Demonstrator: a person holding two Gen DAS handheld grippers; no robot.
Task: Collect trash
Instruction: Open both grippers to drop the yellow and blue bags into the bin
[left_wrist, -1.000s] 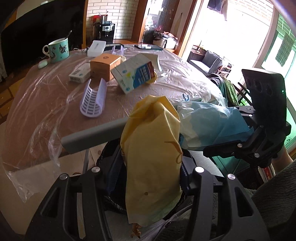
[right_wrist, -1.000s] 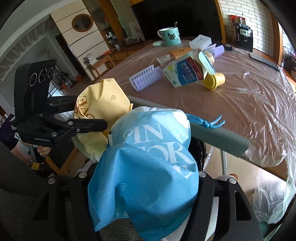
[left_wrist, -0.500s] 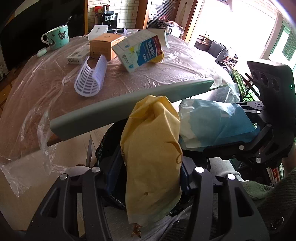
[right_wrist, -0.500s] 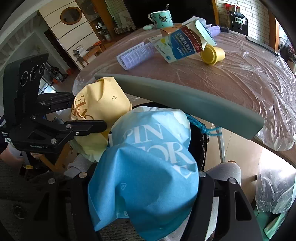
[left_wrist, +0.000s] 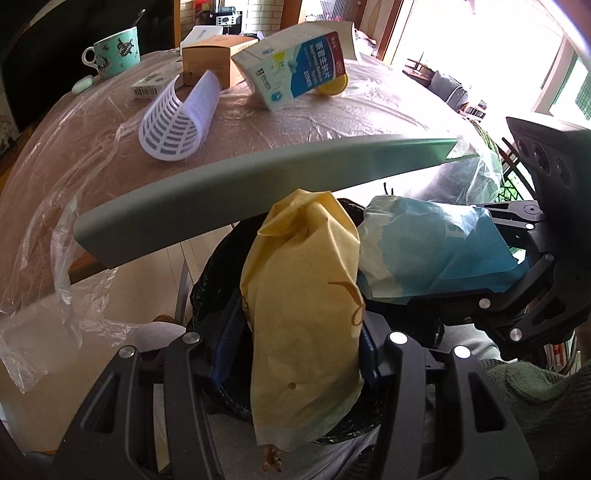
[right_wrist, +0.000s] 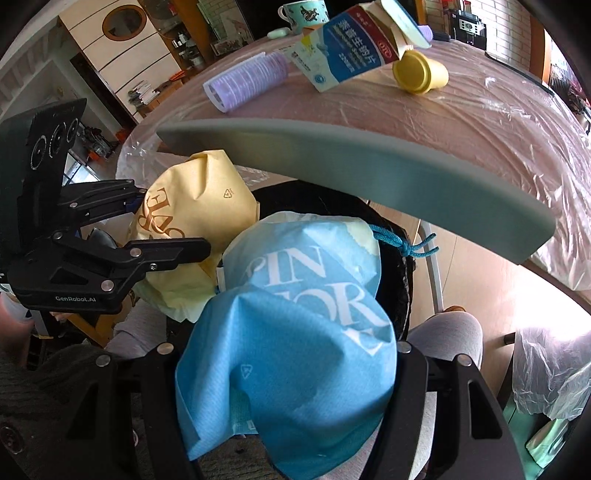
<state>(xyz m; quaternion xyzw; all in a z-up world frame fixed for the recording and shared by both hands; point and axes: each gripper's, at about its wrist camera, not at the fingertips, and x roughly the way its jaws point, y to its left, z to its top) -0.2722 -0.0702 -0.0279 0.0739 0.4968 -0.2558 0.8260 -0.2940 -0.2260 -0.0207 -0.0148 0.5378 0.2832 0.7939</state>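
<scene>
My left gripper (left_wrist: 301, 332) is shut on a yellow paper bag (left_wrist: 303, 325), also seen in the right wrist view (right_wrist: 192, 221). My right gripper (right_wrist: 291, 354) is shut on a blue bag (right_wrist: 295, 339) with white letters, also seen in the left wrist view (left_wrist: 436, 251). Both bags hang side by side over a black-lined trash bin (right_wrist: 395, 258) under a grey chair back (left_wrist: 258, 192). The left gripper (right_wrist: 122, 236) shows at the left of the right wrist view, the right gripper (left_wrist: 517, 291) at the right of the left wrist view.
The table (left_wrist: 92, 155) beyond, covered in clear plastic, holds a milk carton (left_wrist: 295, 66), a white slatted holder (left_wrist: 181, 118), a brown box (left_wrist: 214, 59), a teal mug (left_wrist: 114, 48) and a yellow cup (right_wrist: 419, 74). A chair leg (right_wrist: 432, 273) stands beside the bin.
Both grippers with their bags have sunk lower and closer to the chair. The grey chair back now spans above the bags and the table items sit higher in view.
</scene>
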